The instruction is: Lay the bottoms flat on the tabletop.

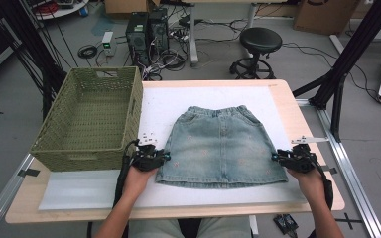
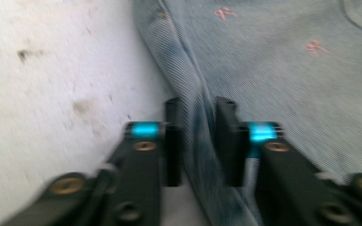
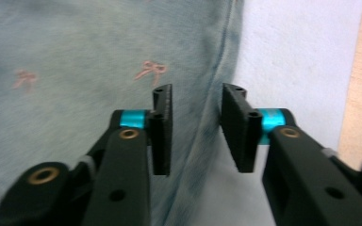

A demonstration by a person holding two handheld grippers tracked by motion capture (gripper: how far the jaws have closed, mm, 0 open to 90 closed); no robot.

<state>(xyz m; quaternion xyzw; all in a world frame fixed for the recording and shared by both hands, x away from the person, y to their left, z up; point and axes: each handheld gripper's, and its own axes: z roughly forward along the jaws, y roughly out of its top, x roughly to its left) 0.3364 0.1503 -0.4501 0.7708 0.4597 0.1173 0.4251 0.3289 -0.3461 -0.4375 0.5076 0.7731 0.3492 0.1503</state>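
Seen from the high view: a grey workshop floor (image 1: 39, 54) strewn with cables, two black computer towers (image 1: 148, 32) behind the desk, a black round stool (image 1: 260, 42) toward the far right, cardboard boxes (image 1: 322, 15) along the back wall, black metal frame posts (image 1: 349, 54) at the right. Nearer, a pale wooden desk (image 1: 312, 198), most of its top covered by a white mat (image 1: 158, 106), faintly stained in the left gripper view. At the desk's left edge, a woven green basket (image 1: 92, 116), its far end reaching the desk's far left corner, just beside the mat. Spread flat in the middle of the mat, toward the near edge, a faded denim skirt (image 1: 222, 146) stitched with small pink bows, elastic waistband toward the far edge, hem toward the near edge. At the skirt's left side seam, near the hem, the left gripper (image 1: 164, 155), held in a hand entering over the near edge; jaws parted and straddling the seam (image 2: 195, 127), cloth between the pads but not pinched, picture blurred. At the right side seam, near the hem, the right gripper (image 1: 274, 157); fingers (image 3: 162, 122) likewise spread either side of the skirt's edge, not pressing on it.
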